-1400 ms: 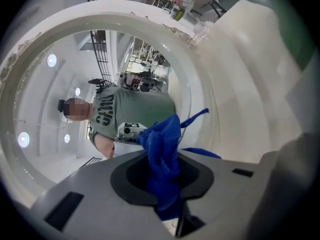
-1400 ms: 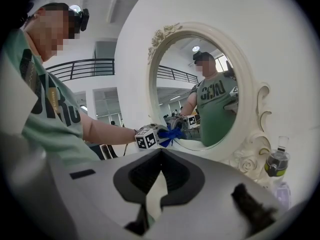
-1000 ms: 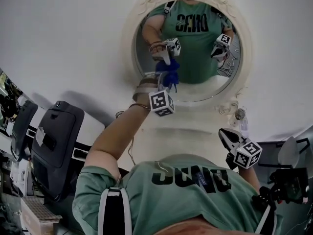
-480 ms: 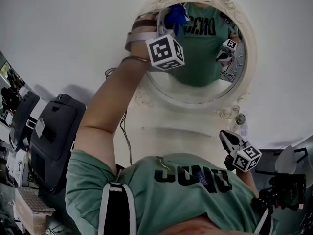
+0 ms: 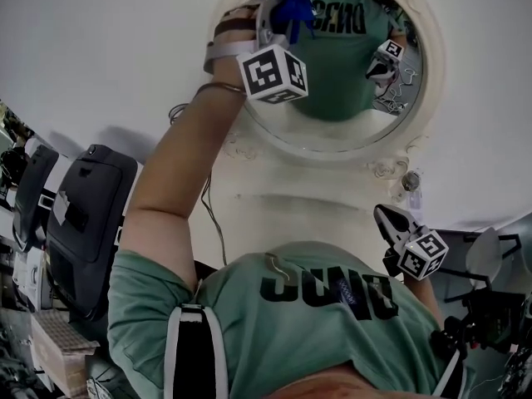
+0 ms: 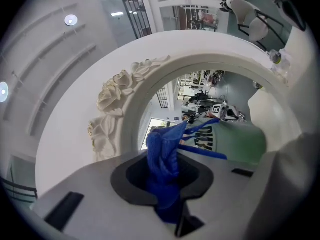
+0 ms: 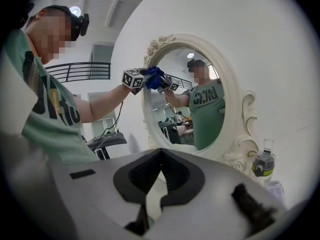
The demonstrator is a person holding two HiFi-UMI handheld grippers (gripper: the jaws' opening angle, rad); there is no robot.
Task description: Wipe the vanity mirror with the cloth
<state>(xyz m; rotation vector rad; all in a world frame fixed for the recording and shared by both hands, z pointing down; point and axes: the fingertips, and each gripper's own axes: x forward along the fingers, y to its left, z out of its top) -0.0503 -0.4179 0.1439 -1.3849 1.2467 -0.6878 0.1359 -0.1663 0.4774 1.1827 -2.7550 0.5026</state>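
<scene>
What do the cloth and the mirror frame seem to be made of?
Cloth: soft blue fabric, maybe microfibre; it bunches into limp folds. Frame: cream-white, matte, with moulded roses; plaster, resin or painted wood, I cannot tell which.

Lettering: a single printed word, not cleanly legible.
The green T-shirt (image 5: 274,339) carries large dark block letters across the chest, upside down in the head view and reversed in the vanity mirror (image 5: 324,135); the word cannot be made out with certainty.
</scene>
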